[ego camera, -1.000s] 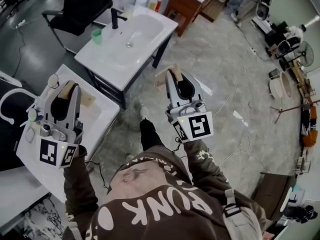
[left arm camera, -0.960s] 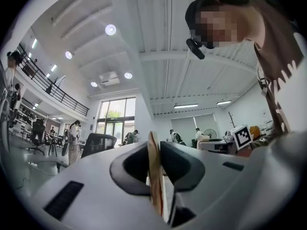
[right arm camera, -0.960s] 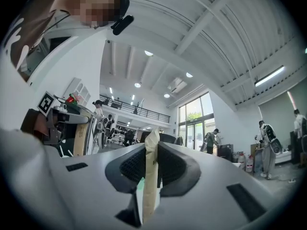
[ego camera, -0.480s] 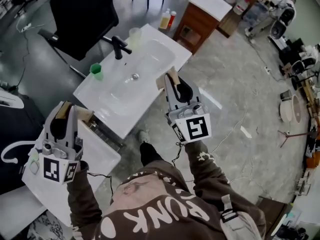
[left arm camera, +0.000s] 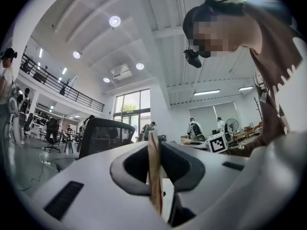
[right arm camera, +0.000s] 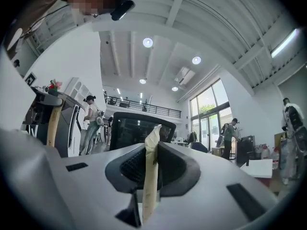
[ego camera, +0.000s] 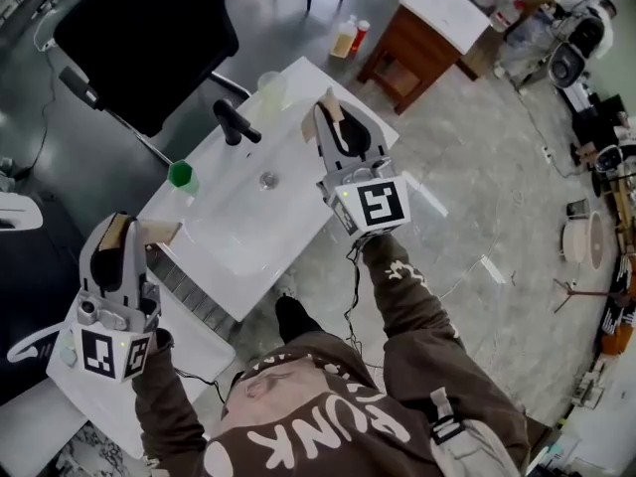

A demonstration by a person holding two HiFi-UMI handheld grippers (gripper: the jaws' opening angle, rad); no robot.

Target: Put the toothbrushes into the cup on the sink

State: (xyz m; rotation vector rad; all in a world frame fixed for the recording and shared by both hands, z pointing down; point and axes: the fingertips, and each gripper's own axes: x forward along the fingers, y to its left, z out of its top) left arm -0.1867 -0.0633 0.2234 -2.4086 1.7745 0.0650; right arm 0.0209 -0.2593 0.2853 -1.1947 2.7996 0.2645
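We saw both grippers held above the floor of a large hall, and both were empty. The left gripper [ego camera: 117,232] had its jaws clenched. In the left gripper view [left arm camera: 153,140] the two tan pads [left arm camera: 154,186] were pressed flat one against the other, with nothing between them. The right gripper [ego camera: 329,112] was closed in the same way. In the right gripper view [right arm camera: 153,133] its pale pads [right arm camera: 149,176] met along their whole length and held nothing.

The white rectangular ceramic sink [ego camera: 224,251] stood on a dark frame in front of the person. A small green plastic cup [ego camera: 181,175] stood on the sink's left rim, to the left of the black metal faucet [ego camera: 235,123]. A second cup, pale and translucent [ego camera: 271,88], stood on the far rim beside the faucet. The right gripper hovered over the right part of the sink, near this pale cup but not touching it. The left gripper was over the edge of a lower white counter [ego camera: 189,351], well apart from the green cup. We could not make out the toothbrushes in any view.

A black office chair [ego camera: 149,38] stood behind the sink.
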